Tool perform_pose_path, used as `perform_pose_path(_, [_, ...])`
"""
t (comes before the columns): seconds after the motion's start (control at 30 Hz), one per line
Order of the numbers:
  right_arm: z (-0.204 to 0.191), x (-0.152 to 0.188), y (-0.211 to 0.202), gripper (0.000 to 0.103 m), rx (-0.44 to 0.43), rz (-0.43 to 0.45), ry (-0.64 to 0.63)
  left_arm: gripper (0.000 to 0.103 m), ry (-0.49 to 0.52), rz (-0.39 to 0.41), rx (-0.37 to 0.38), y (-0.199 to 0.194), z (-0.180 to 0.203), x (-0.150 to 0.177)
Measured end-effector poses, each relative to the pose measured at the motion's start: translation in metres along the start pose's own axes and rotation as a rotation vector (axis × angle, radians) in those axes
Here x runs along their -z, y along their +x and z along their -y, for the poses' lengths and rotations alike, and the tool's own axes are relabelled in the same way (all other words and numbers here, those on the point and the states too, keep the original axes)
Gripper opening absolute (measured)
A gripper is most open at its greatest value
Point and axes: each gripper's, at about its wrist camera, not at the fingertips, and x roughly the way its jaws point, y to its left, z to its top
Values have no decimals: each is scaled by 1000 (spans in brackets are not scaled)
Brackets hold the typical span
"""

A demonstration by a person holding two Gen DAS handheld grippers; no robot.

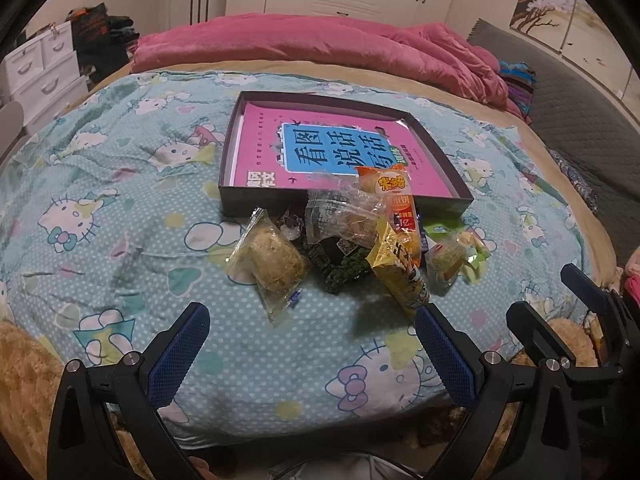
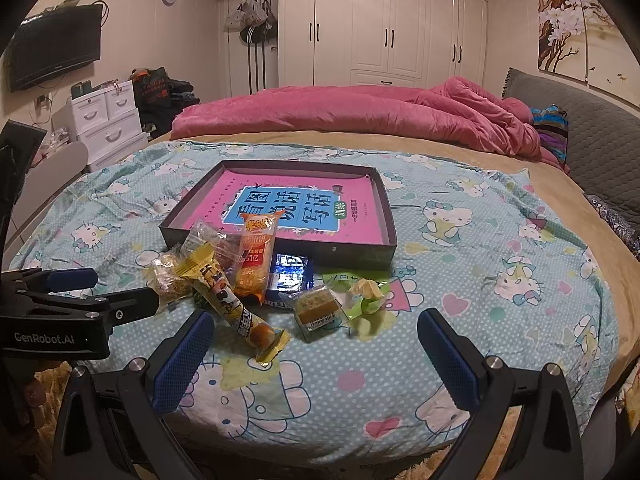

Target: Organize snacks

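A pile of wrapped snacks lies on the Hello Kitty bedspread before a dark shallow box (image 1: 256,204) (image 2: 360,254) holding a pink book (image 1: 320,148) (image 2: 296,208). An orange pack (image 1: 400,208) (image 2: 256,256) leans on the box's near rim. A clear pack with a beige cake (image 1: 274,260), a long yellow pack (image 1: 398,268) (image 2: 232,304), a blue pack (image 2: 290,276), a small brown cake (image 2: 316,308) and a green-white sweet (image 2: 366,292) lie around it. My left gripper (image 1: 310,316) is open just short of the pile. My right gripper (image 2: 316,326) is open near the brown cake.
A pink duvet (image 2: 360,116) is bunched at the far side of the bed. White drawers (image 2: 108,120) stand at the left, wardrobes (image 2: 380,28) behind. A grey headboard (image 2: 592,136) is on the right. The left gripper's body (image 2: 60,316) shows at the right view's left edge.
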Motion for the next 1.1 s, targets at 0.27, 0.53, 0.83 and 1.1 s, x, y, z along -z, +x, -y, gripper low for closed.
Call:
perform_pose_path(0.27, [-1,2,2,103,-5,-6,-10,102,4,0,2,0,1,0])
perform_pose_path(0.53, [-2,1,4,103,-6,-8,-9,102,5,-4,3,0,0,0])
perform_pose_path(0.83, [0,1,5,103,-3,-12,-4,102,6,-5,1,2,-1,0])
perform_pose_path(1.1, [-1,1,5,103,-4,-13,-4,102,0,-15,2,3,-3,0])
